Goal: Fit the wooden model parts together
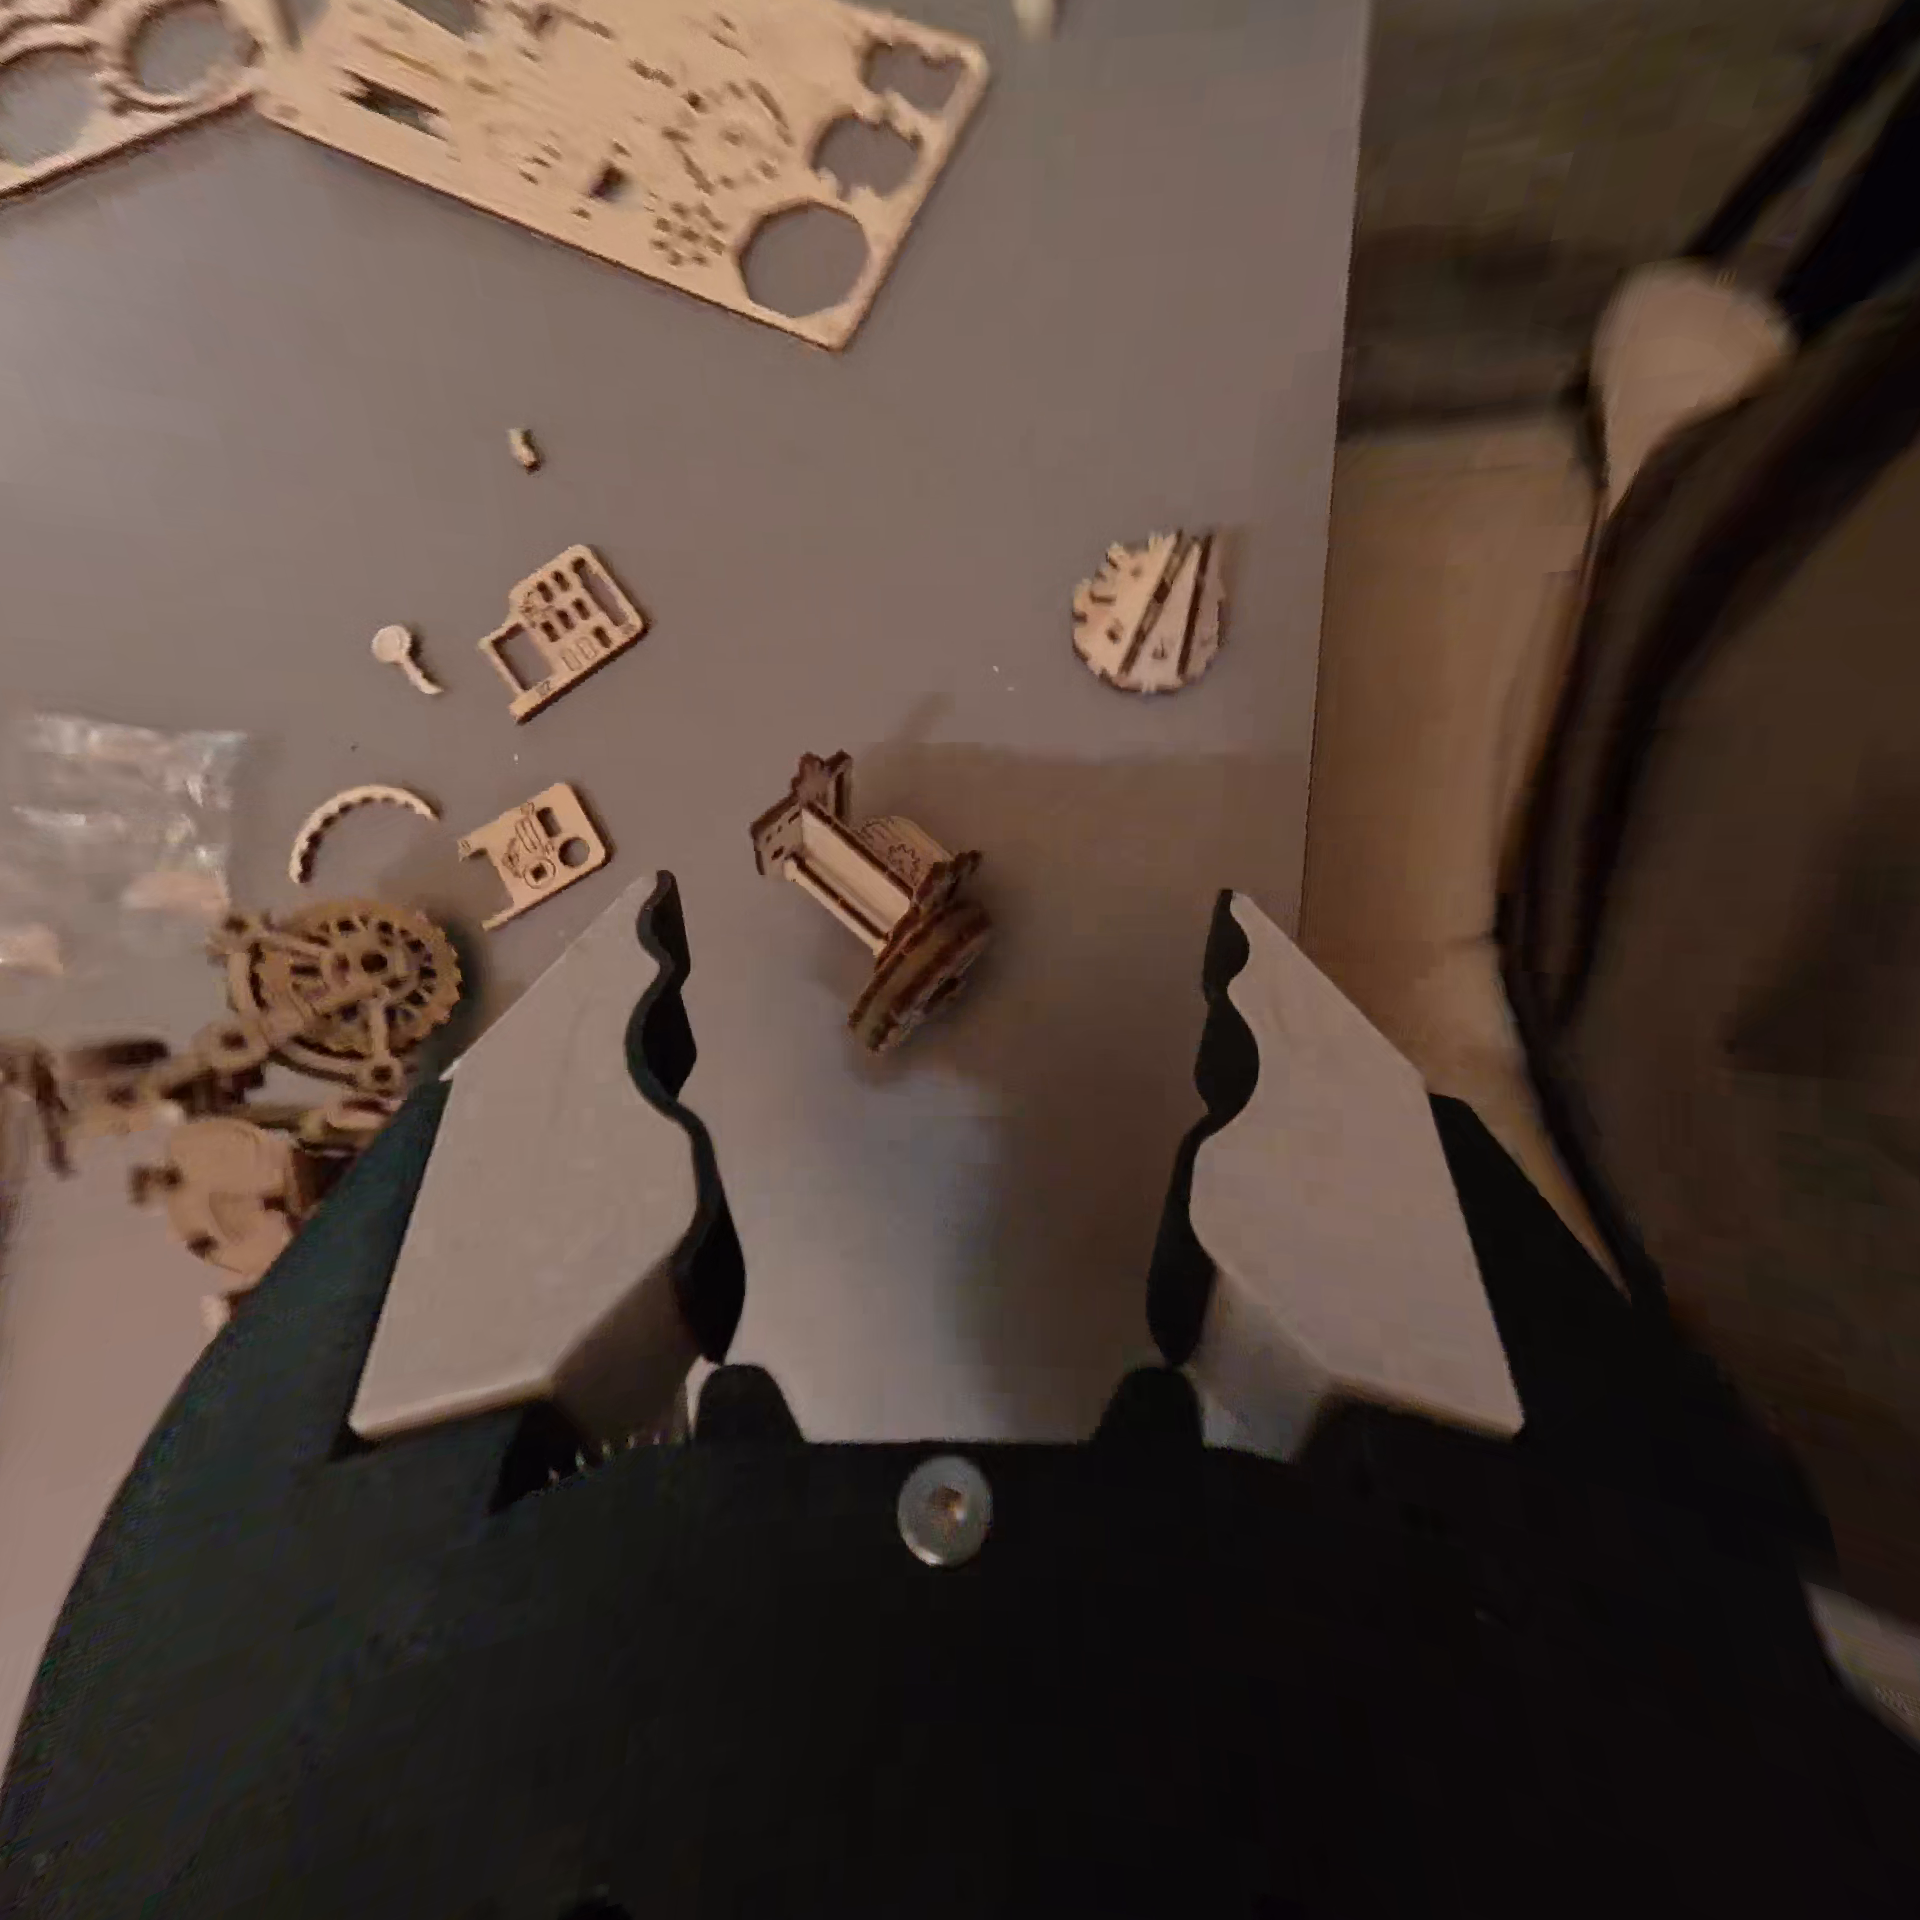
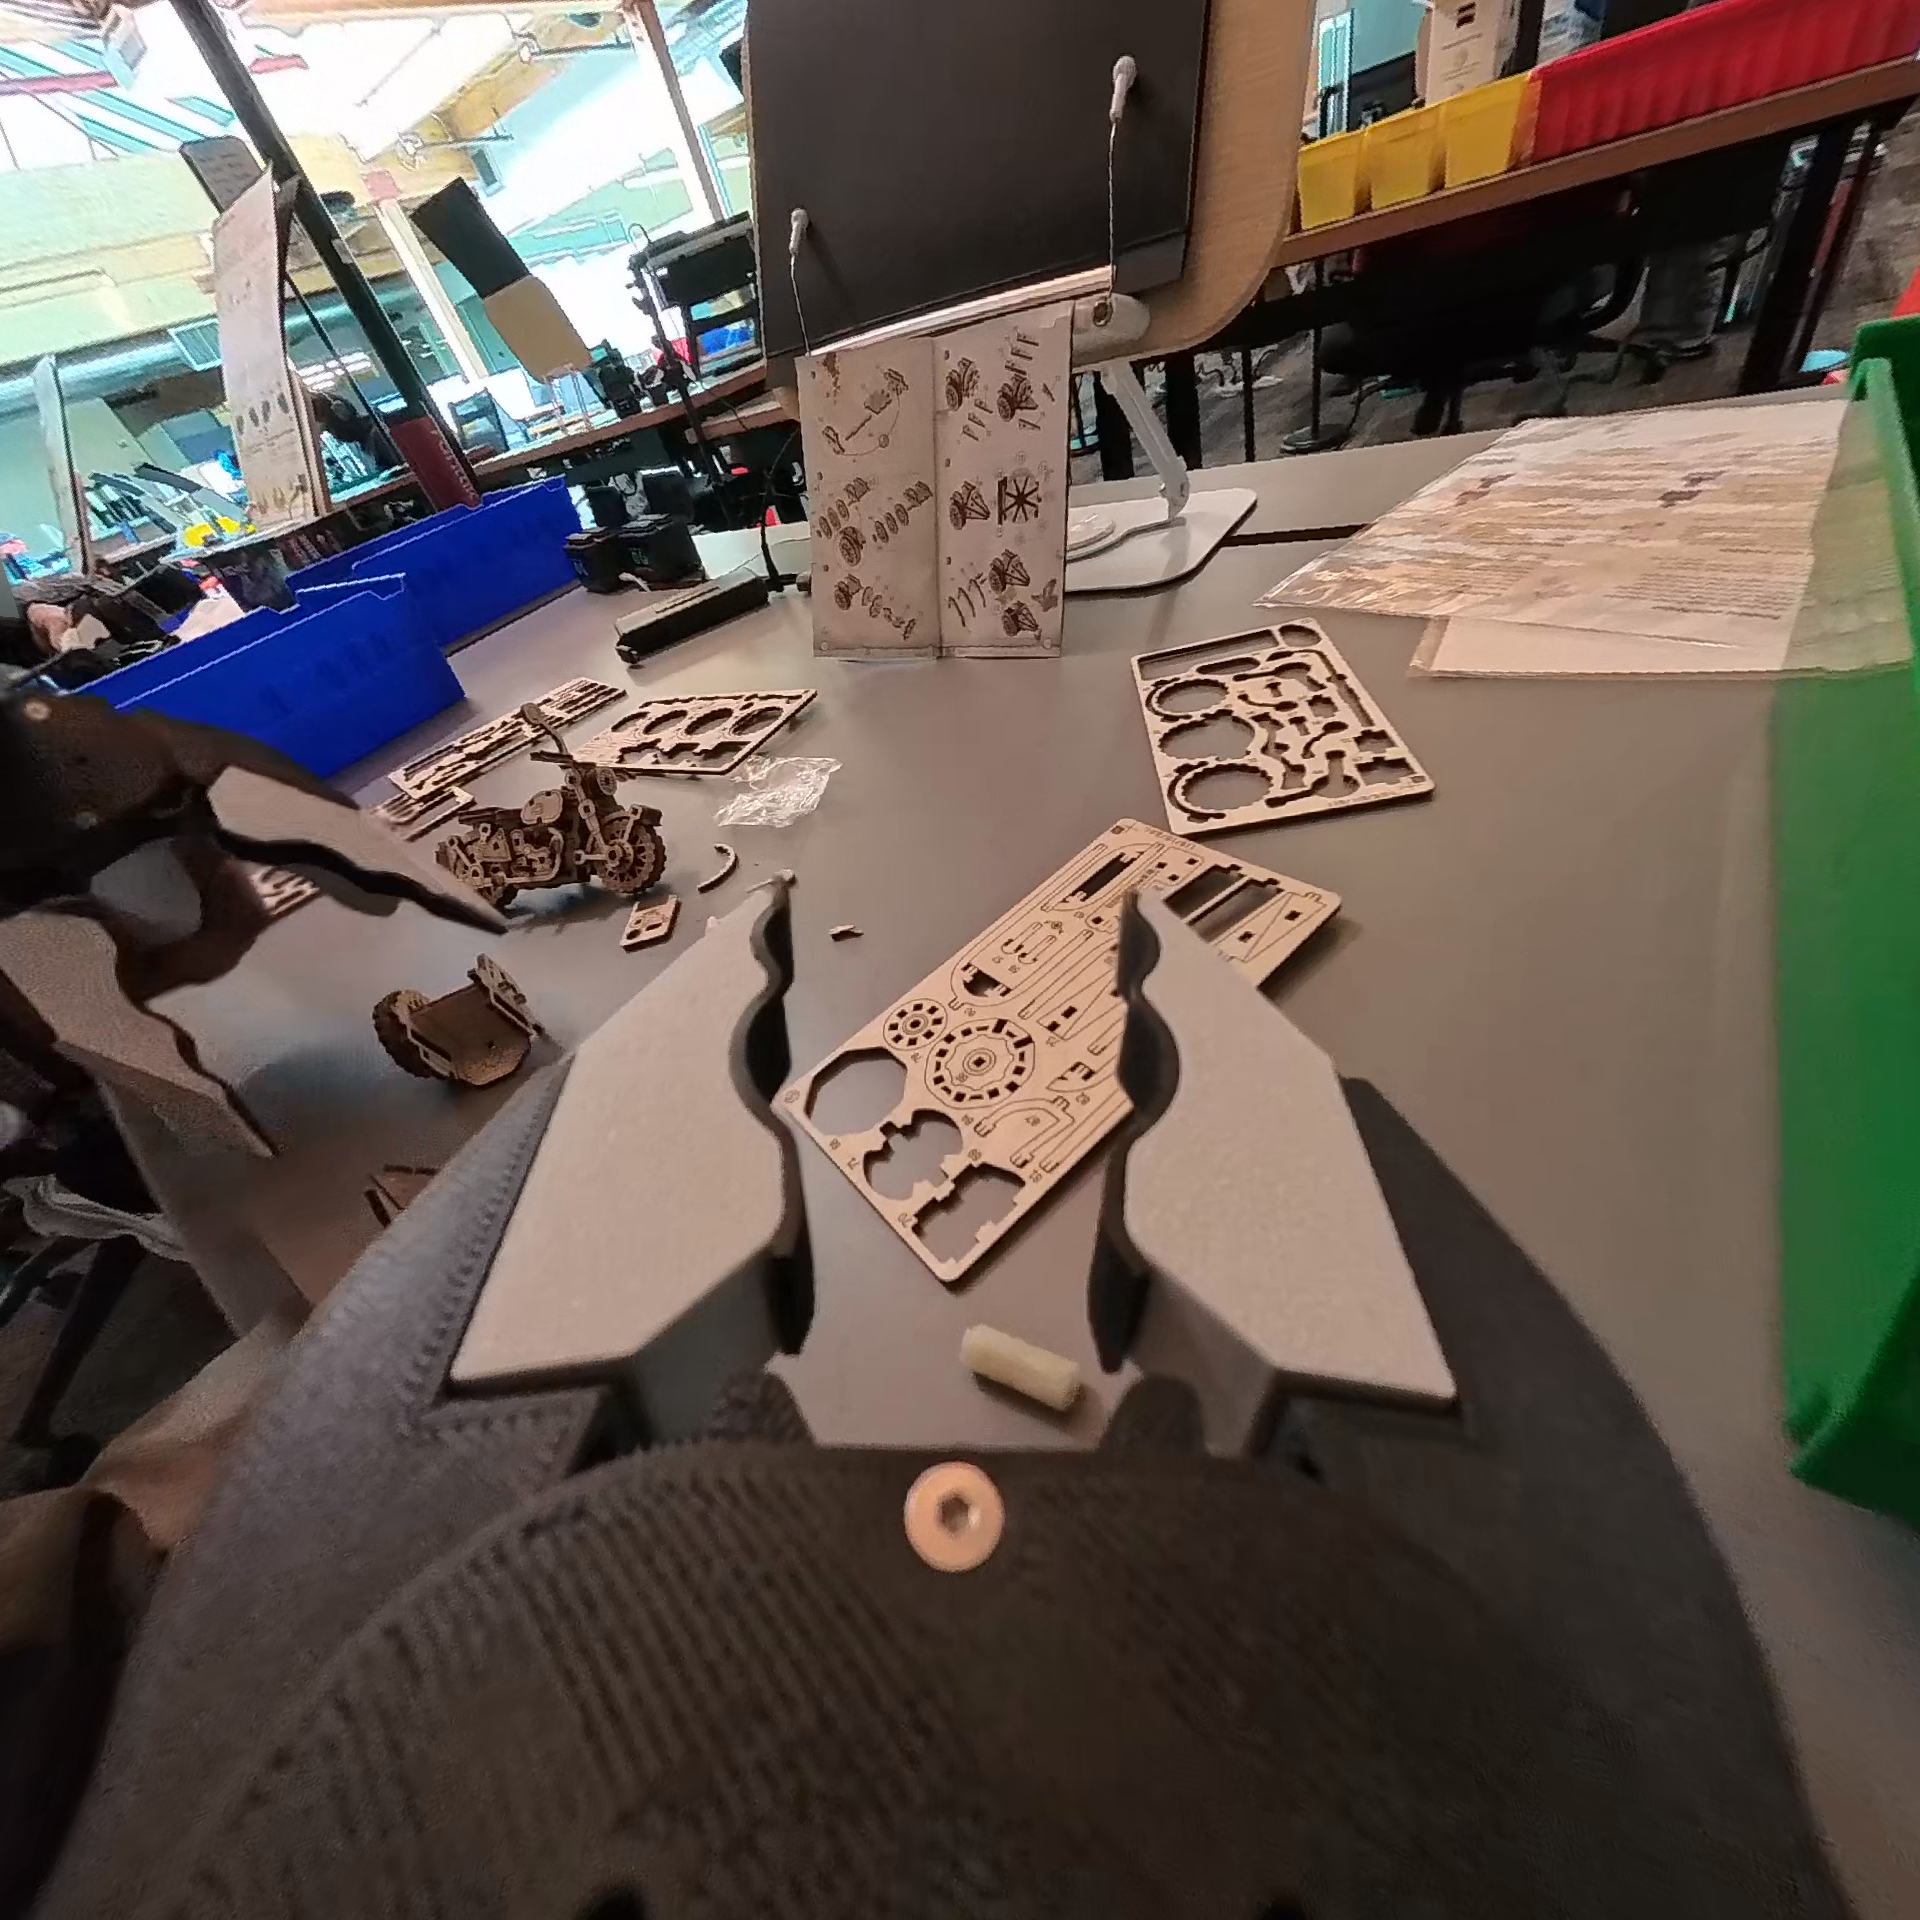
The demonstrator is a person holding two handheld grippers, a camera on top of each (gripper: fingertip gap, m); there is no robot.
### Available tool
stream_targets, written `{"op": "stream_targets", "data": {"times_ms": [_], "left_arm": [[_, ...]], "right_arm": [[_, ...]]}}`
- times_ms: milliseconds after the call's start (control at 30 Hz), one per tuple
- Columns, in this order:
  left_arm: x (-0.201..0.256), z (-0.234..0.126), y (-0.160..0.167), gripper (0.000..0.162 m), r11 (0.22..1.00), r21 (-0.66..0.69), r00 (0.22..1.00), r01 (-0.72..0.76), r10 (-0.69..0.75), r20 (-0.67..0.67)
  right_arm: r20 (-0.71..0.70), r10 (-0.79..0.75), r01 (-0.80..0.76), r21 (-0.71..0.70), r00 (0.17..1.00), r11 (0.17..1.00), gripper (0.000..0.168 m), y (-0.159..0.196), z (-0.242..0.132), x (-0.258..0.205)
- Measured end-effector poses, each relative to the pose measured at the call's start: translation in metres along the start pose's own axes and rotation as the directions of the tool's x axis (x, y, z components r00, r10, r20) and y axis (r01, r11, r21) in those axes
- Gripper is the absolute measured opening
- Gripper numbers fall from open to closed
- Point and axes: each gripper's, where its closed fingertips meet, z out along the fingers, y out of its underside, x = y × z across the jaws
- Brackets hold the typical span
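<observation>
Left hand-held gripper (image 1: 951,904) jaws spread wide, holding nothing, hovering over the grey worktop (image 1: 935,468). Between and just ahead of its fingertips lies the small wooden sub-assembly (image 1: 873,904), a boxy frame on a stacked round disc, tipped on its side, not touching either finger. Same piece shows in the right wrist view (image 2: 457,1023), below the left hand-held gripper (image 2: 353,966).

Loose flat parts around it: windowed panel (image 1: 561,631), smaller tabbed panel (image 1: 535,852), toothed arc (image 1: 358,821), spoon-shaped bit (image 1: 403,655), tiny scrap (image 1: 526,449), fan-shaped toothed piece (image 1: 1148,613) near the worktop edge. Wooden motorcycle model (image 2: 556,831) stands upright further back, left of centre; its geared wheel shows at left in the left wrist view (image 1: 343,977). Clear plastic bag (image 1: 114,821) at far left.

Right hand-held gripper (image 2: 956,909) also open wide and empty, held above a punched parts sheet (image 2: 1039,1049) lying flat. Small pale cylinder (image 2: 1020,1367) on the worktop close to the gripper base, between the fingers. Second parts sheet (image 2: 1278,727) further back, more sheets (image 2: 686,727) behind the motorcycle. Folded instruction leaflet (image 2: 935,499) stands upright at the back, blue bins (image 2: 343,665) left, green bin (image 2: 1849,935) at right edge, papers (image 2: 1579,540) behind it
</observation>
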Motion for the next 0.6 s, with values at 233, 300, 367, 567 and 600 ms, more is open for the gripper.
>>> {"op": "stream_targets", "data": {"times_ms": [233,300,367,567,600], "left_arm": [[-0.001,-0.005,0.000,0.086,0.889,-0.354,0.952,-0.290,0.230,-0.201],[-0.003,0.002,0.003,0.083,0.829,-0.435,0.931,-0.352,0.262,-0.254],[-0.008,0.007,0.008,0.081,0.759,-0.508,0.911,-0.407,0.296,-0.289],[-0.016,0.007,0.019,0.049,0.632,-0.634,0.895,-0.445,0.300,-0.330],[-0.016,0.005,0.018,0.049,0.640,-0.632,0.899,-0.437,0.295,-0.323]], "right_arm": [[-0.002,0.001,-0.001,-0.006,1.000,1.000,0.062,0.001,-0.002,-0.002],[0.002,0.010,-0.010,-0.004,1.000,1.000,0.062,0.001,-0.003,-0.002],[0.006,0.017,-0.017,-0.003,1.000,1.000,0.062,0.001,-0.003,-0.002],[0.027,0.034,-0.034,-0.003,0.999,0.999,0.062,0.001,-0.007,-0.005],[0.030,0.037,-0.037,0.001,0.999,0.999,0.062,0.001,-0.008,-0.005]]}}
